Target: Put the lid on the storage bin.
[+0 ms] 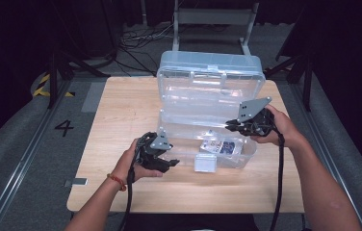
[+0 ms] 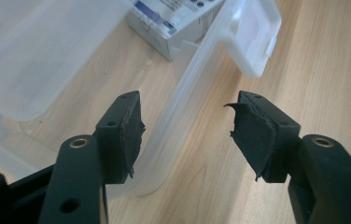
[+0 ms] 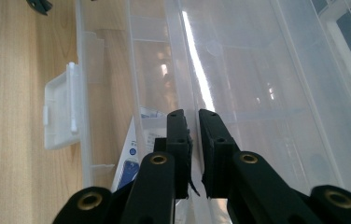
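The wooden table (image 1: pixel 121 110) carries a clear plastic storage box (image 1: pixel 208 139) that stands toward its far right part, with its base reaching to about the middle of the table. The box's lid (image 1: pixel 211 79) is swung up and leans back toward the far edge. A white latch (image 1: pixel 205 163) hangs from the box's near wall, facing the near edge. Inside the base, by the near wall on the right, lies a small white and blue carton (image 1: pixel 222 147).

The right tool (image 1: pixel 231 126) is at the right part of the box, its jaws clamped on the thin clear rim of an inner tray (image 3: pixel 194 84).

The left tool (image 1: pixel 172 163) hovers just off the box's near left corner, toward the near edge; its jaws stand partly open, gripping nothing, with the box's wall (image 2: pixel 187 107) ahead in the gap.
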Demonstrator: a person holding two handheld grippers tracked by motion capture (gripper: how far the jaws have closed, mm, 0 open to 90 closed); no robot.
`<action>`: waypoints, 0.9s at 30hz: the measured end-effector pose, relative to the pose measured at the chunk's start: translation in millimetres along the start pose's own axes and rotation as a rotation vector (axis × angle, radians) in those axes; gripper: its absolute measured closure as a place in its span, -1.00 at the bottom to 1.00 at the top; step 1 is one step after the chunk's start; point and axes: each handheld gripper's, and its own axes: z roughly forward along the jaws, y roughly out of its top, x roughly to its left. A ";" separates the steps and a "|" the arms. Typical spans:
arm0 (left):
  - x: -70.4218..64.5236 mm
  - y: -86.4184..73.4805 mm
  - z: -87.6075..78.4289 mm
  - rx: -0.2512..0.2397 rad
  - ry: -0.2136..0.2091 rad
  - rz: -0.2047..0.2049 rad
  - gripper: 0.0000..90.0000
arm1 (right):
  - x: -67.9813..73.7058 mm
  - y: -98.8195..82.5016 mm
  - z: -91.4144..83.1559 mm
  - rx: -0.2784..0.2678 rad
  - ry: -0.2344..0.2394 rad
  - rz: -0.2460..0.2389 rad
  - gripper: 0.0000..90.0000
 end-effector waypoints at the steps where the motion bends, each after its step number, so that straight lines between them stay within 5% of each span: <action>1: 1.0 -0.3 -6.2 -0.021 0.007 -0.022 -0.08 | 0.5 -0.4 -0.3 0.000 0.000 0.001 0.86; 9: 12.4 8.7 -34.9 -0.135 0.004 -0.078 -0.07 | 1.2 -1.5 -0.2 -0.010 -0.006 0.009 0.85; 15: 21.8 21.0 -47.8 -0.133 0.056 -0.045 -0.05 | 1.5 -3.4 -0.3 -0.021 -0.012 0.017 0.83; 20: 31.5 25.6 -52.5 -0.174 0.063 -0.094 -0.01 | 1.8 -4.5 0.1 -0.033 -0.013 0.020 0.83; 22: 39.7 27.8 -56.1 -0.223 0.025 -0.134 0.01 | 2.1 -5.7 0.1 -0.041 -0.015 0.024 0.82; 27: 46.3 31.3 -58.2 -0.257 0.025 -0.159 0.12 | 2.7 -7.4 0.7 -0.055 -0.015 0.037 0.81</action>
